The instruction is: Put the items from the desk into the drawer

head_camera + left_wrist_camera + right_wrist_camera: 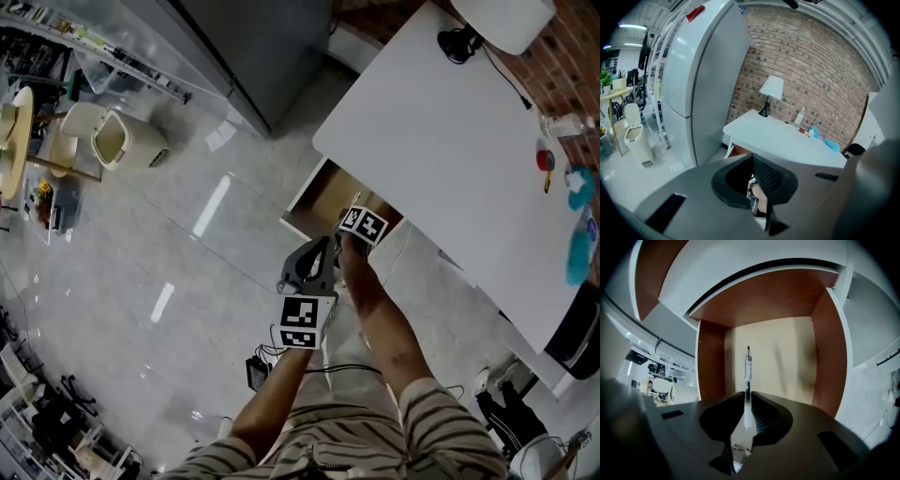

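My right gripper [747, 394] is shut on a clear pen [747, 371] with a dark tip. The pen points down into the open drawer [771, 341], which has a tan bottom and brown sides with nothing lying in it. In the head view the right gripper's marker cube [364, 225] hangs over that drawer [323, 195] under the white desk [441, 141]. My left gripper [319, 251] is just below and left of it, over the floor. Its jaws [752, 159] stand together with nothing between them.
On the desk's far side stand a white lamp [506, 19], a small bottle [565, 124], a red item [544, 159] and teal items [579, 187]. A grey refrigerator [701, 84] is left of the desk. A bin [117, 139] stands on the tiled floor.
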{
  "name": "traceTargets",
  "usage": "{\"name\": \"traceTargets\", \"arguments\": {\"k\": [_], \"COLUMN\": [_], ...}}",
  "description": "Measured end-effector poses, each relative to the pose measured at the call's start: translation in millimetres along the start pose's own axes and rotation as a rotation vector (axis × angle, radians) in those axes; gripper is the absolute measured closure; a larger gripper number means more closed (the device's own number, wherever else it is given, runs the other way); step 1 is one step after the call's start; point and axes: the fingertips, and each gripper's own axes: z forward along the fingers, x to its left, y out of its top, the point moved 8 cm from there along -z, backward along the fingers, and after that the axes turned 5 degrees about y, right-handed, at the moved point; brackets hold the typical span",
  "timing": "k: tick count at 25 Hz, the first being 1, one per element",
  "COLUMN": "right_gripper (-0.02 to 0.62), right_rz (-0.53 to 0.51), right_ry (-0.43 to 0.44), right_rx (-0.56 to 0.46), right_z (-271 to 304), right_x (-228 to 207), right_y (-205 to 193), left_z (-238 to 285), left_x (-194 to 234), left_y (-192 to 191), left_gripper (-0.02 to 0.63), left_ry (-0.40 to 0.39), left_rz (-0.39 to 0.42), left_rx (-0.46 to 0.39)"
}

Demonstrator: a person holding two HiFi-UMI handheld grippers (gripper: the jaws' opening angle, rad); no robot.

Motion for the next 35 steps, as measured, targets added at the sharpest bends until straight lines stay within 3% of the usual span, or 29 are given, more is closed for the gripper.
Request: {"name": "traceTargets", "arguments": {"k": [10,20,30,35], "right_gripper": [0.543,0.543,0.543,0.543], "right_rz": [0.019,-0.051,0.078,0.086], "right_ry": [-0.022,-0.025,-0.039,-0.035], "right_rx": [0.01,-0.012,0.033,0.043], "right_z": [15,25,41,46], "right_x": [-10,-3,-25,-27], "right_y": [-4,0,-16,-22], "left_z": [5,9,12,10], "left_x": [4,16,16,18], "left_y": [-6,-14,-14,-20], "left_gripper": [0.601,0.601,0.601,0.601], "left_ry": [0.002,0.031,0.04,0.034], "left_rz": [-0.012,-0.039,-0.043,-0.035], "left_rx": [-0.006,-0.011,-0.01,-0.003]}}
